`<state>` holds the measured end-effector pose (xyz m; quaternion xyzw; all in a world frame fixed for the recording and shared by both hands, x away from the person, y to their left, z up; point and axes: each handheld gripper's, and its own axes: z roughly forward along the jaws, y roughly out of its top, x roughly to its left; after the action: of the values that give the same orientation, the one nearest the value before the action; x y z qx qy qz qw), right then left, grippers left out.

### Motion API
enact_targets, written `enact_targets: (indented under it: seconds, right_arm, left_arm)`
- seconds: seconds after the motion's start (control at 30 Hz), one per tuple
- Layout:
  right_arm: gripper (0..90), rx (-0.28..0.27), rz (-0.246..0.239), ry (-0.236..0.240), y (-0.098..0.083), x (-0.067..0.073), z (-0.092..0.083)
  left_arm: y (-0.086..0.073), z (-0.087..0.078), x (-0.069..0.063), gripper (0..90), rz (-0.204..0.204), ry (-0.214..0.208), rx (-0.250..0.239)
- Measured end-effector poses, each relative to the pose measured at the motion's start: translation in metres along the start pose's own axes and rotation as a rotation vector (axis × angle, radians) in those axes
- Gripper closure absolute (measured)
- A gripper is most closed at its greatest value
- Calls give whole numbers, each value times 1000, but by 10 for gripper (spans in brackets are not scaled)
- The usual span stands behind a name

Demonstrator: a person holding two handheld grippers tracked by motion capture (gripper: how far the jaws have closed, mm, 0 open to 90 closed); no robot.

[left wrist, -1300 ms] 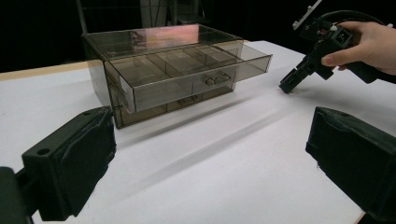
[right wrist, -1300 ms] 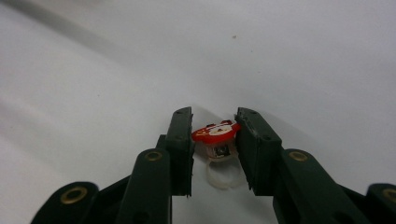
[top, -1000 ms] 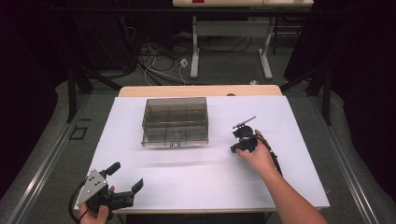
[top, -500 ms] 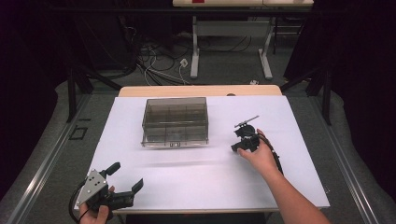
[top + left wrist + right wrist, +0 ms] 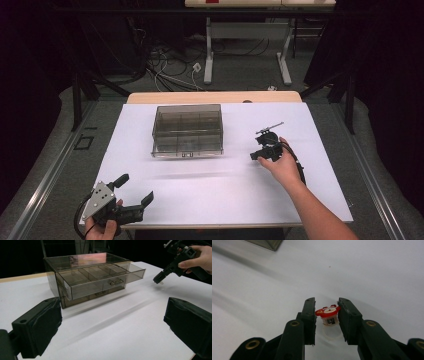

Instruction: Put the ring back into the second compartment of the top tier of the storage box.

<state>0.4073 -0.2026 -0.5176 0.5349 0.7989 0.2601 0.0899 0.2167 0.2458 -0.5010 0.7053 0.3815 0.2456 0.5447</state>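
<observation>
The left gripper [image 5: 134,194] sits low in the left hand [image 5: 102,227], its jaws spread wide apart with nothing between them, pointing forward and to the right. The right hand [image 5: 282,167] reaches forward on an outstretched forearm [image 5: 320,217], wrapped around the right gripper [image 5: 327,315], which tilts downward. Its jaws are drawn close together, each pad pressing a side of a small item pinched between them.

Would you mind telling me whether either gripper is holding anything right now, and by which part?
The right gripper grips a small ring with a red-and-white top, its jaws pressing the sides of that top. The left gripper is open and holds nothing.
</observation>
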Motion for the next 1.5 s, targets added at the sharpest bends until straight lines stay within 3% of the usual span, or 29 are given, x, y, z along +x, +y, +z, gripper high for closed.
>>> enact_targets:
  seconds: [0.1, 0.4, 0.5, 0.9, 1.5]
  right_arm:
    - [678, -29, 5, 15, -1, -1, -2]
    - [679, -36, -11, 6, 2, 1, -16]
    - [679, -62, -32, 11, 5, 2, -21]
    - [679, -80, -85, 6, 21, 13, -40]
    - [678, -110, -101, -4, 40, 18, -63]
  left_arm:
    - [0, 0, 0, 14, 1, -1, 1]
    - [0, 1, 0, 14, 2, 2, -2]
    - [0, 1, 0, 14, 3, 2, -2]
    - [0, 1, 0, 14, 0, 0, -1]
    - [0, 1, 0, 14, 0, -2, 0]
